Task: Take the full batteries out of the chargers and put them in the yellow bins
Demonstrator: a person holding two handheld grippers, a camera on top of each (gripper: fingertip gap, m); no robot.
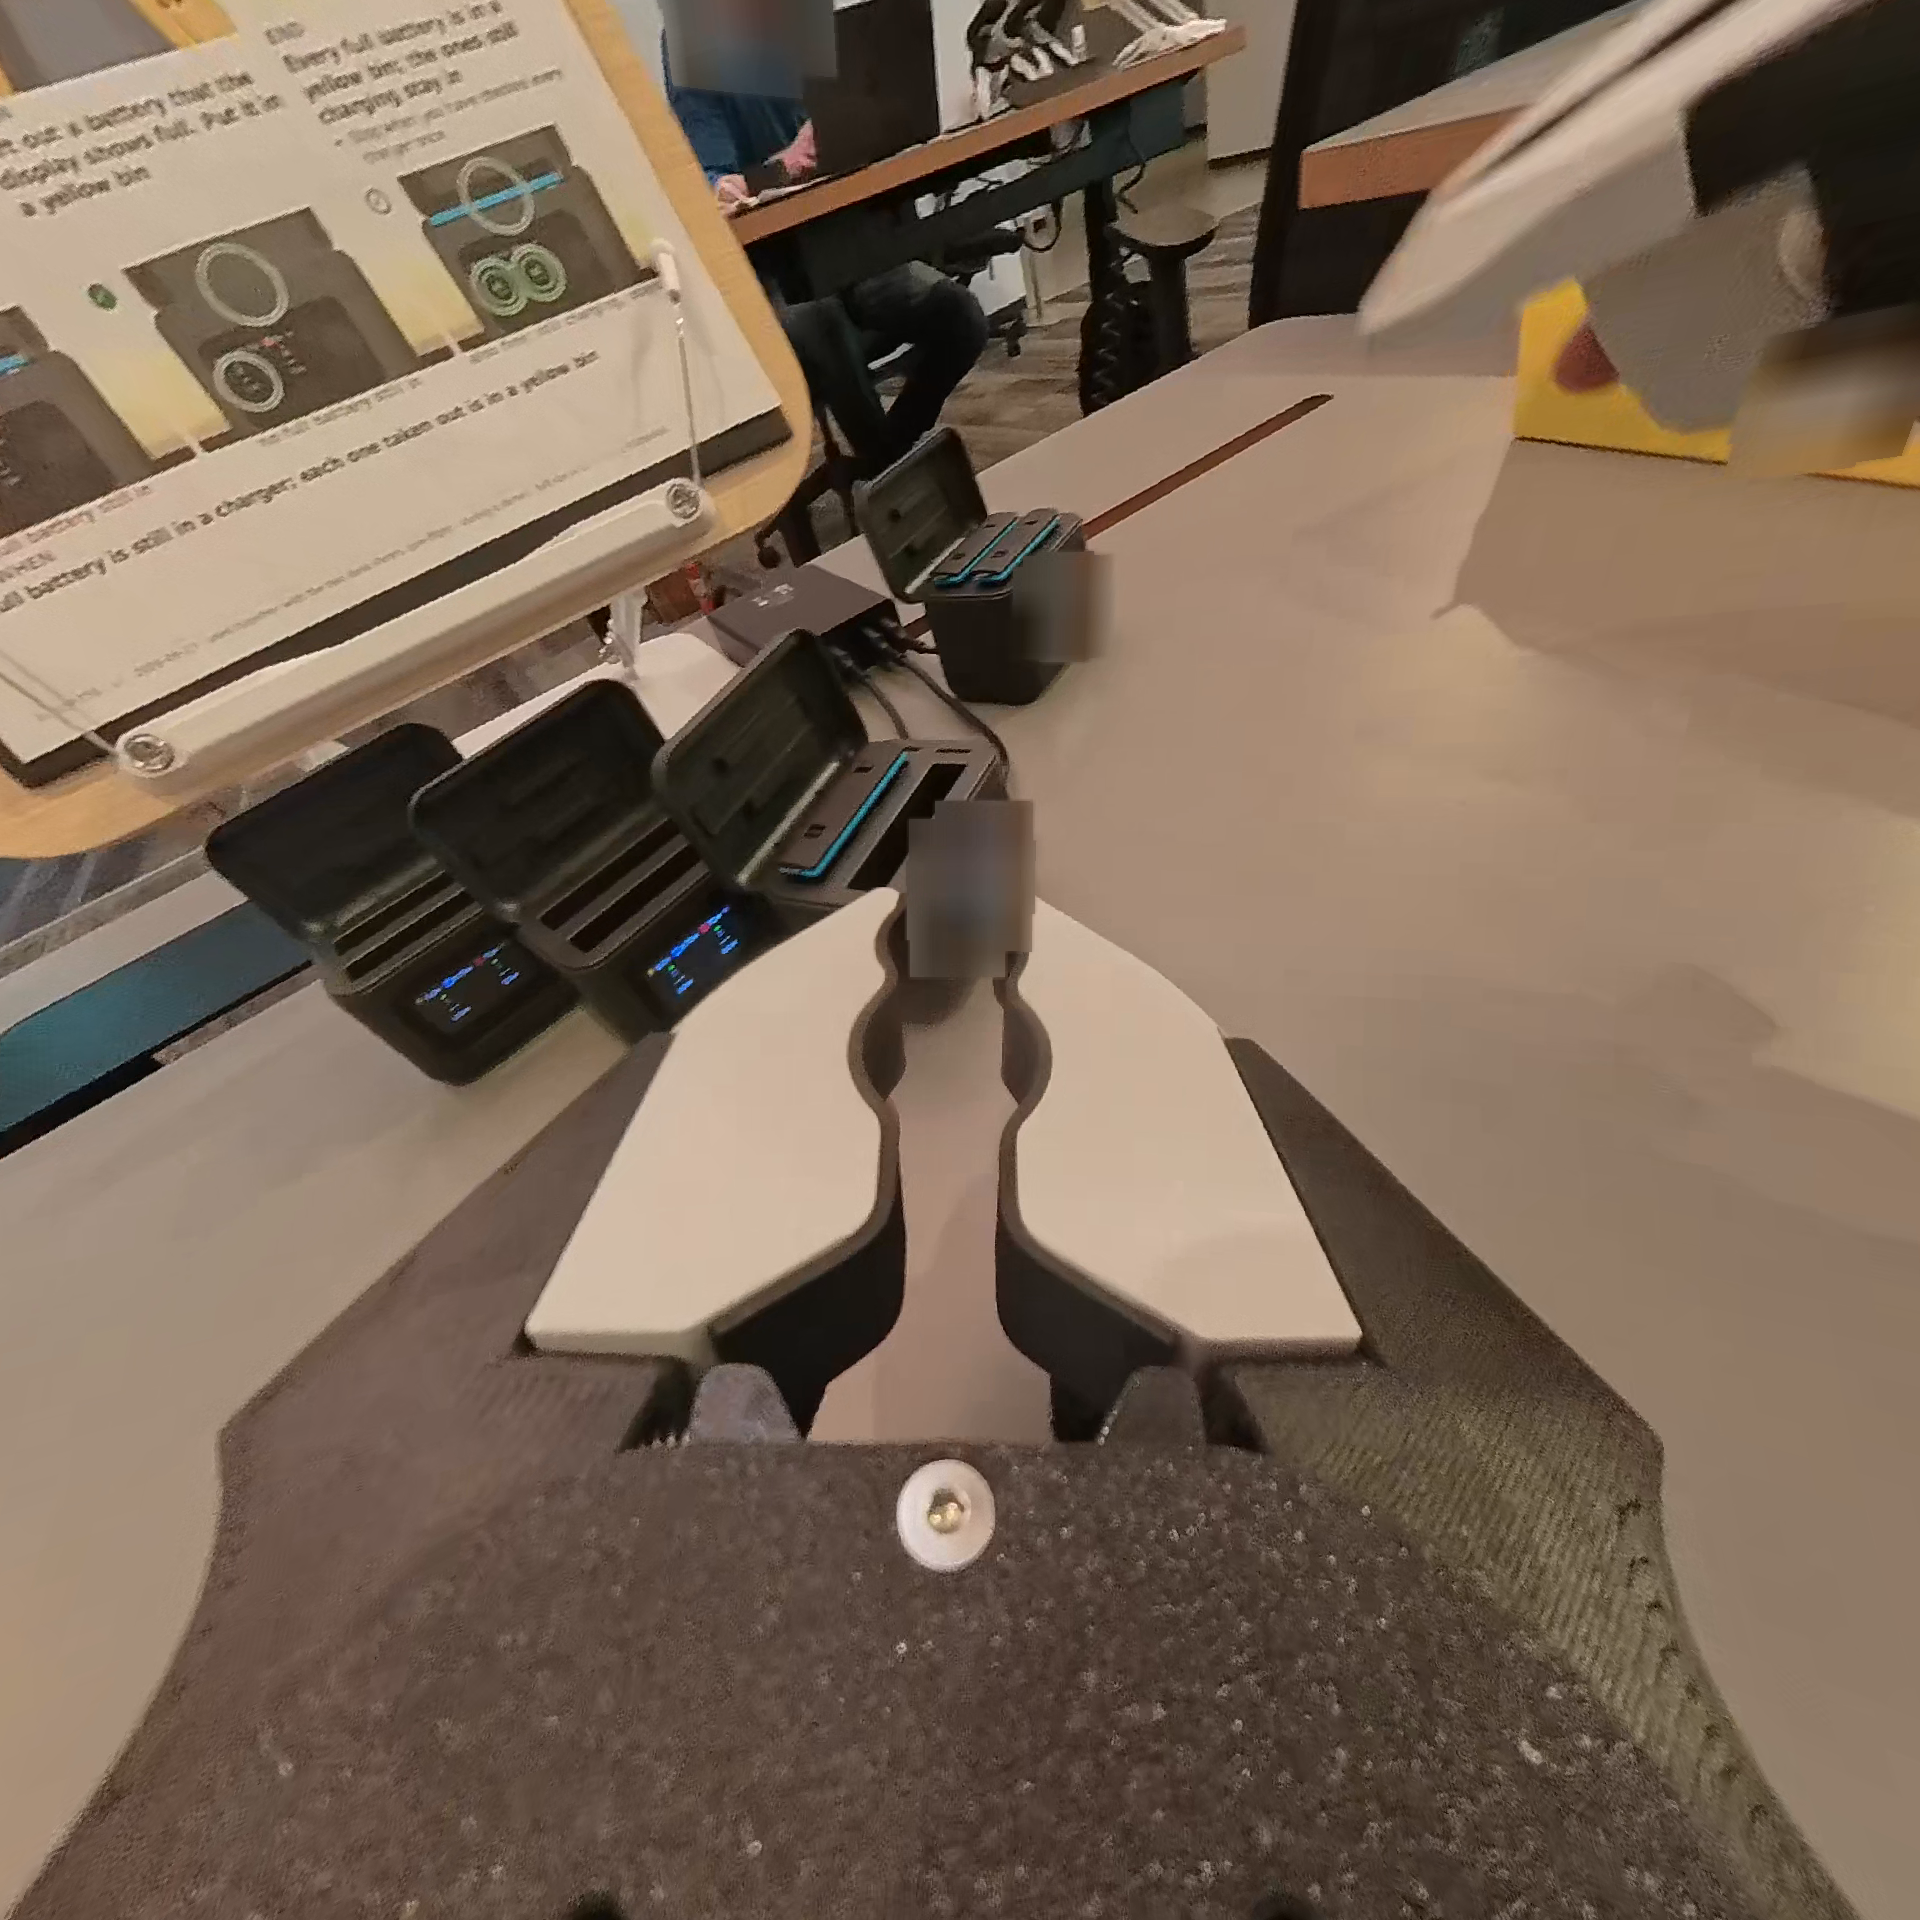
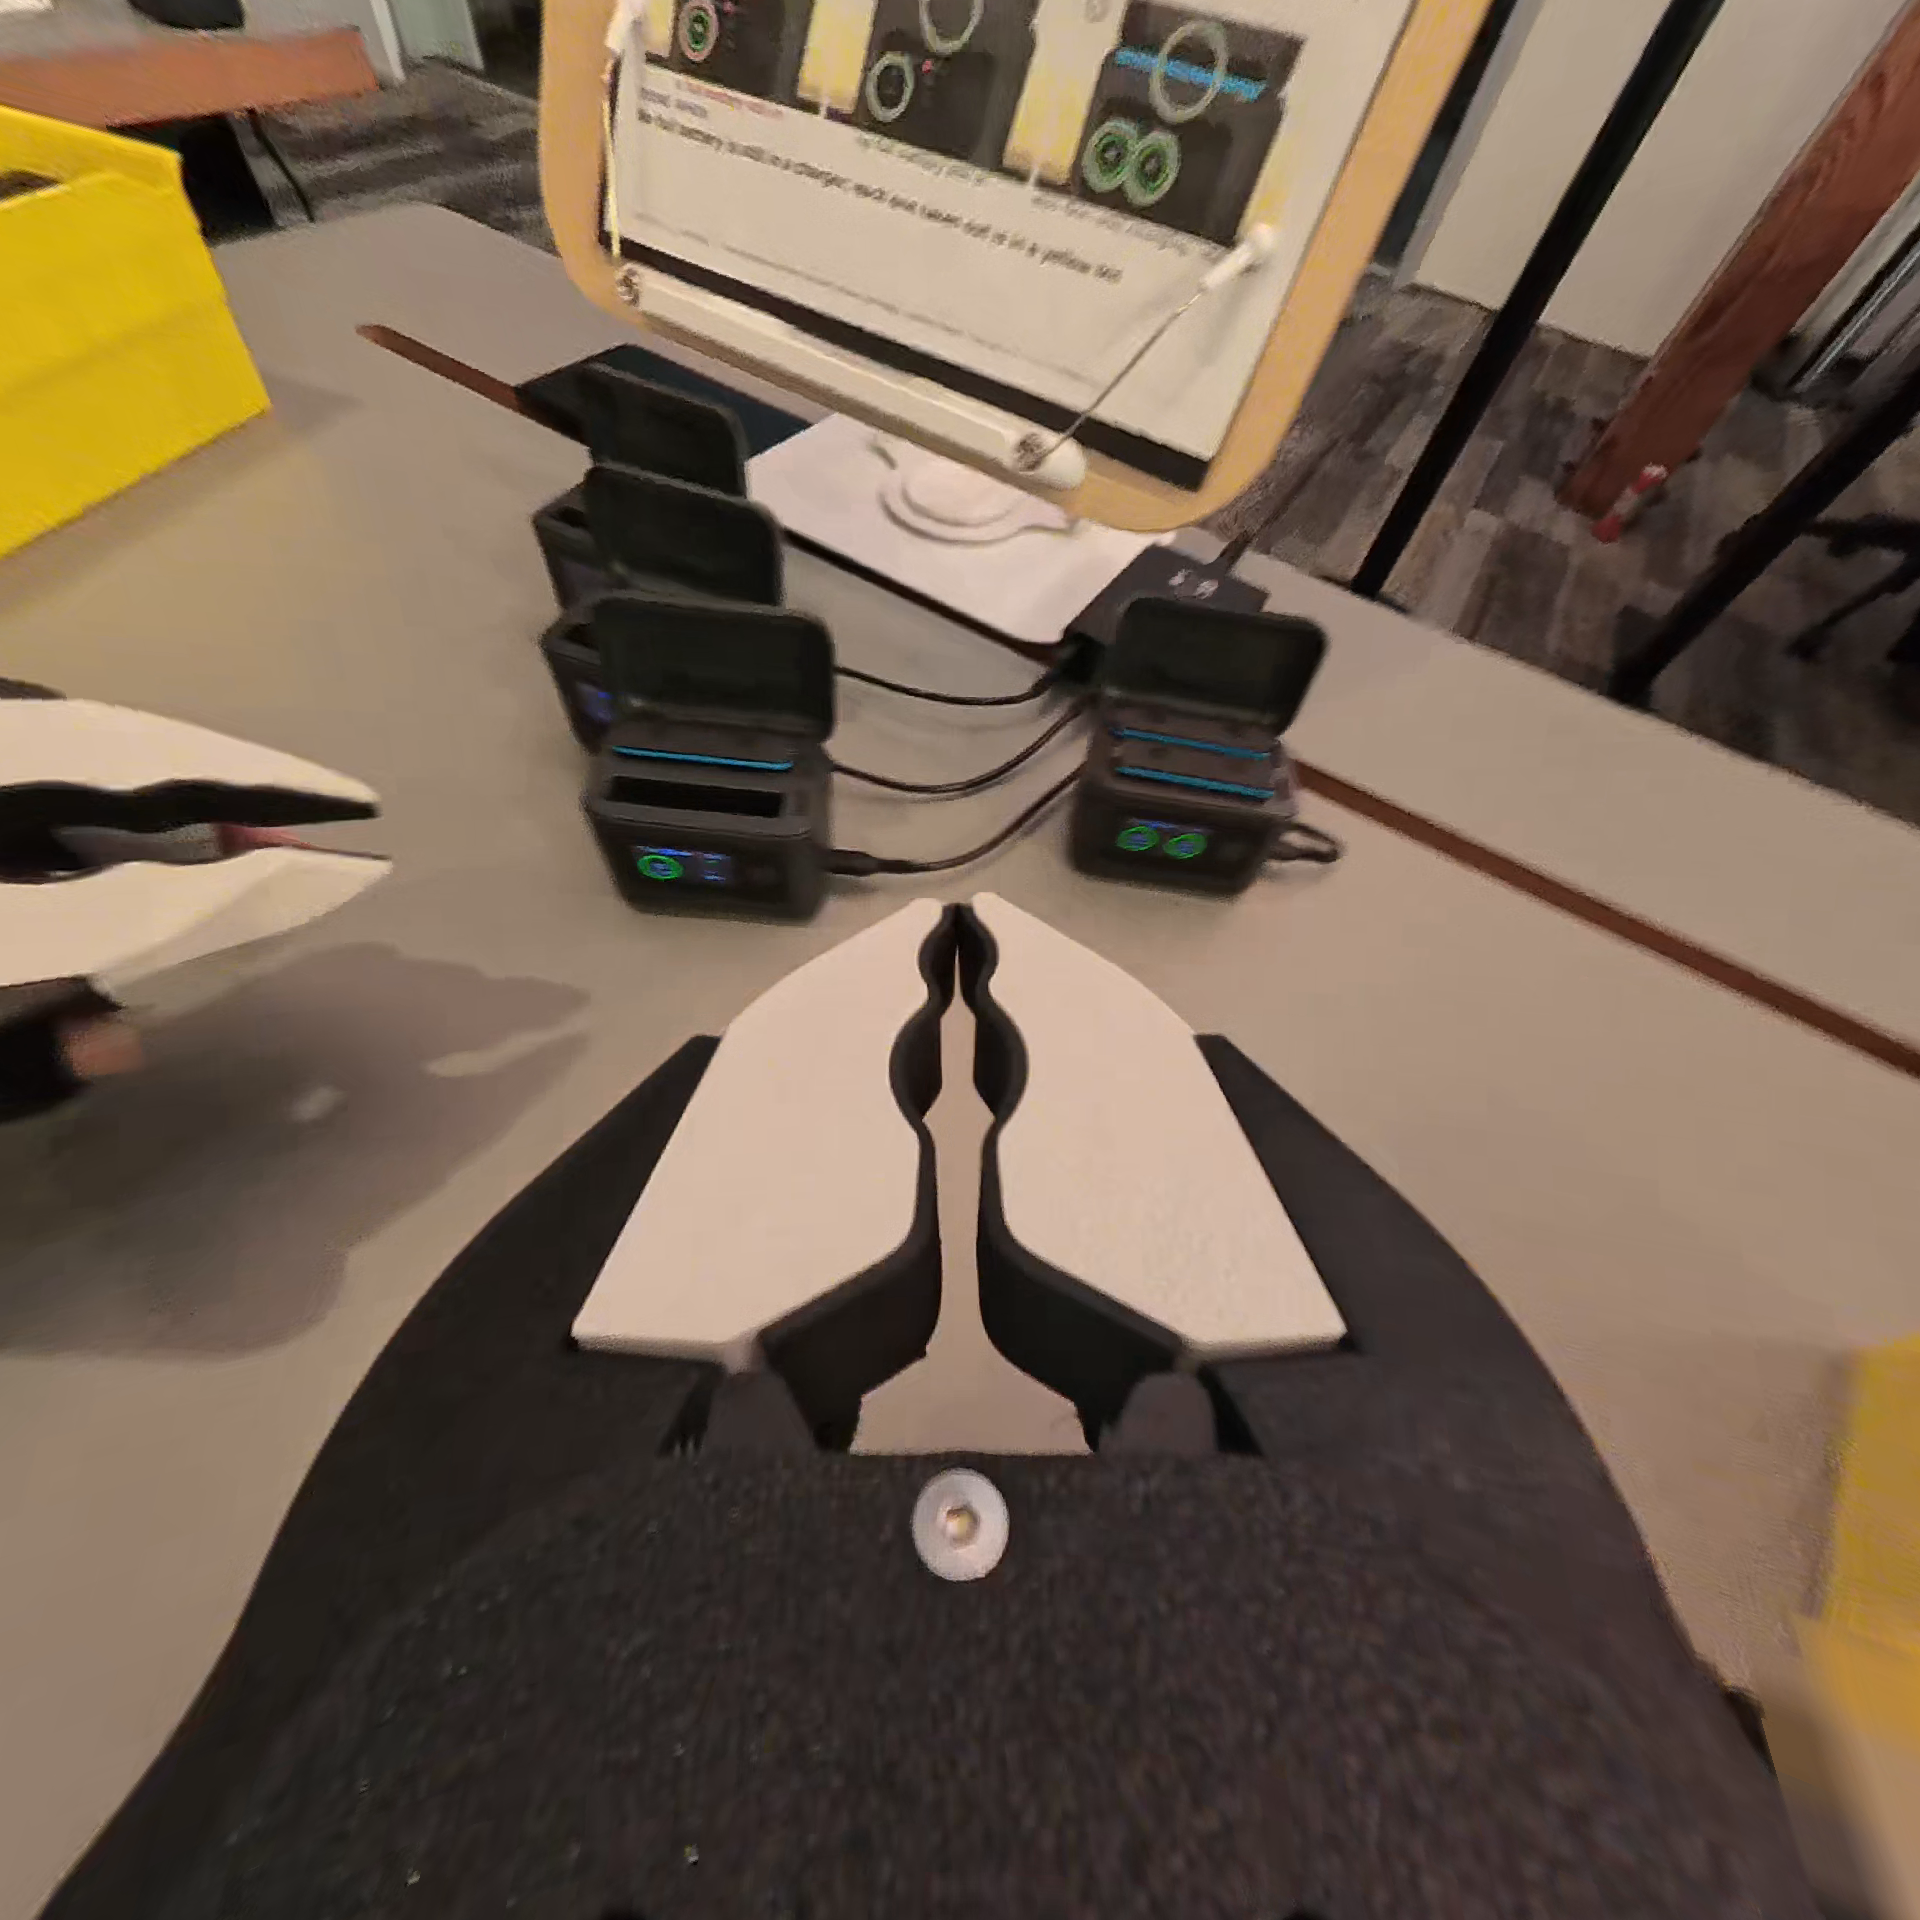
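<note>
Four black chargers stand lids open on the grey table (image 2: 1455, 1091). The near-left charger (image 2: 707, 831) holds one blue-edged battery (image 2: 696, 756); its front slot is empty and its screen shows one green ring. The right charger (image 2: 1184, 810) holds two blue-edged batteries and shows two green rings. My right gripper (image 2: 961, 909) is shut and empty, just short of these chargers. My left gripper (image 1: 961, 914) is slightly open and empty, pointing at the one-battery charger (image 1: 831, 821). It also shows in the right wrist view (image 2: 379, 831). A yellow bin (image 2: 104, 312) stands far left.
A wood-framed instruction sign (image 2: 935, 208) on a white stand hangs over the chargers. A black power hub (image 1: 800, 613) with cables lies behind them. Two more chargers (image 1: 613, 904) have lit screens. A second yellow bin edge (image 2: 1870, 1558) is near right. A person sits at a desk (image 1: 935, 177) beyond. Tip to tip, the grippers are about 15 centimetres apart.
</note>
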